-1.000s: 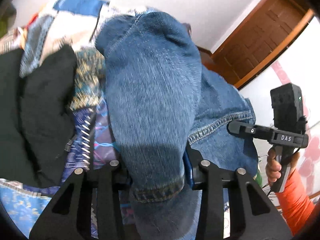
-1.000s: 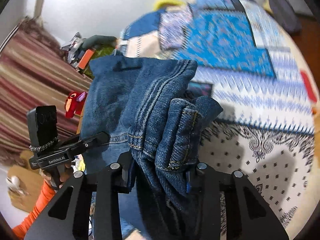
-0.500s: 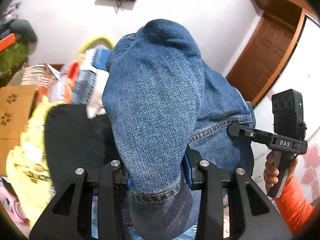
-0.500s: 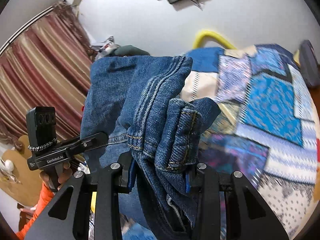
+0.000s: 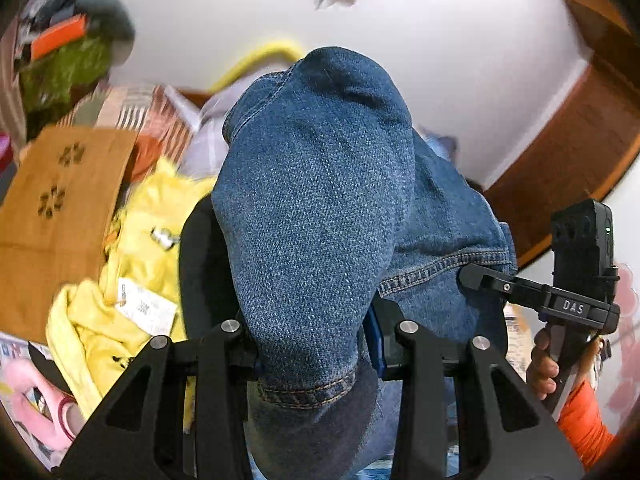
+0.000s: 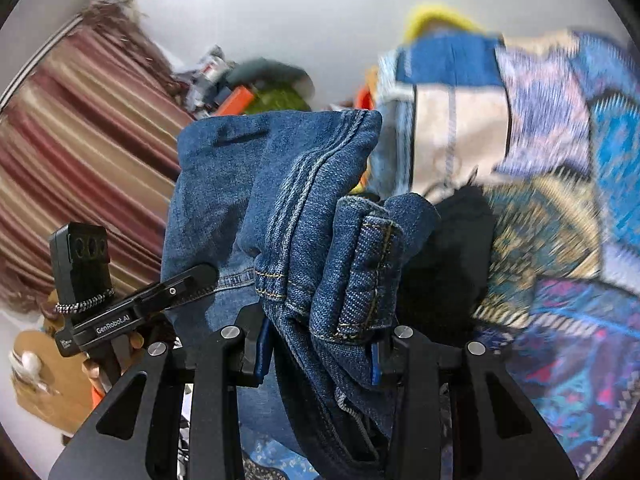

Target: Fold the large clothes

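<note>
Currently, I hold the jeans (image 5: 316, 216) in both tools, lifted clear of the bed (image 6: 560, 240). Left gripper (image 5: 316, 344): jaws clamped narrowly on a hemmed leg fold, denim bulging forward over them. Right gripper (image 6: 320, 344): jaws pinched on bunched seams. Beyond the denim: a yellow garment (image 5: 132, 248) beside a cardboard box (image 5: 52, 216), and a black garment (image 6: 444, 264) on the bed's patchwork cover.
</note>
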Tool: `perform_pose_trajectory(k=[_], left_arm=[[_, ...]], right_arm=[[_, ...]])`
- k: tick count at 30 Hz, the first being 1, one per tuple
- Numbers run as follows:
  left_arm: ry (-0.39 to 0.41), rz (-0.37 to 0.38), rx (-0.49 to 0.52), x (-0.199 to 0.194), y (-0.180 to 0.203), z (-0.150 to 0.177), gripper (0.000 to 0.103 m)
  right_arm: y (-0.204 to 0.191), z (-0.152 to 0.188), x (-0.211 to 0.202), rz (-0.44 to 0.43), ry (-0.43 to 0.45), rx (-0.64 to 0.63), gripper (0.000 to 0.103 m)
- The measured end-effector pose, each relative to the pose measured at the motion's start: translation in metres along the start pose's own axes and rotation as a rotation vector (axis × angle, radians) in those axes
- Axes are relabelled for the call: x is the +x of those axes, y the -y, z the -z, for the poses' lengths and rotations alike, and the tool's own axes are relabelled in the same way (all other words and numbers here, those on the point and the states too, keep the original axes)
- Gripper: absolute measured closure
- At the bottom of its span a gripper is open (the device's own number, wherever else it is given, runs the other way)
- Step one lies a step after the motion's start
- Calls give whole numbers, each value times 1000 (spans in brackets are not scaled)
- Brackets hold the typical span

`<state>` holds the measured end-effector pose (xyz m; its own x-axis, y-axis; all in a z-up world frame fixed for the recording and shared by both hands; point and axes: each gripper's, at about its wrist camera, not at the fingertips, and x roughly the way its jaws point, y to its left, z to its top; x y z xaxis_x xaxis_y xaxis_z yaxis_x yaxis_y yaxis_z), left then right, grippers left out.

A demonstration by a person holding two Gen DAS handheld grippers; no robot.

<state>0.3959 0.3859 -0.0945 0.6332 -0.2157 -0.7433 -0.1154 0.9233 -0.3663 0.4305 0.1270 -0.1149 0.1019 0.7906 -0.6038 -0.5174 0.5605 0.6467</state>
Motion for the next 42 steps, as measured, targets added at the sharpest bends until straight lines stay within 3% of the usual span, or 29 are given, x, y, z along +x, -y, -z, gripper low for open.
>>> perform_pose_trajectory(k=[3, 7, 12, 15, 20, 22, 30, 35, 42], left_arm=[[-68, -12, -49, 41, -32, 5, 65], [-99, -24, -103, 84, -61, 8, 53], [-99, -56, -125, 97, -69, 12, 32], [-83, -74, -131, 89, -70, 20, 30], [-43, -174, -63, 65, -54, 46, 26], [-20, -206, -42, 50, -46, 60, 18], [16, -284, -45, 12, -27, 109, 18], [68, -331, 17, -28, 7, 117, 18], [288, -328, 71, -128, 70, 127, 18]], right_arm=[[26, 5, 42, 29, -44, 60, 70], [62, 4, 78, 97, -73, 122, 66], [66, 4, 68, 167, -102, 70, 57], [46, 16, 58, 255, -106, -37, 45], [34, 44, 40, 355, -105, -154, 37], [31, 57, 30, 376, -102, -166, 37], [20, 82, 11, 478, -116, -230, 37], [-6, 91, -23, 437, -68, -244, 37], [-72, 100, -107, 351, 138, -303, 37]])
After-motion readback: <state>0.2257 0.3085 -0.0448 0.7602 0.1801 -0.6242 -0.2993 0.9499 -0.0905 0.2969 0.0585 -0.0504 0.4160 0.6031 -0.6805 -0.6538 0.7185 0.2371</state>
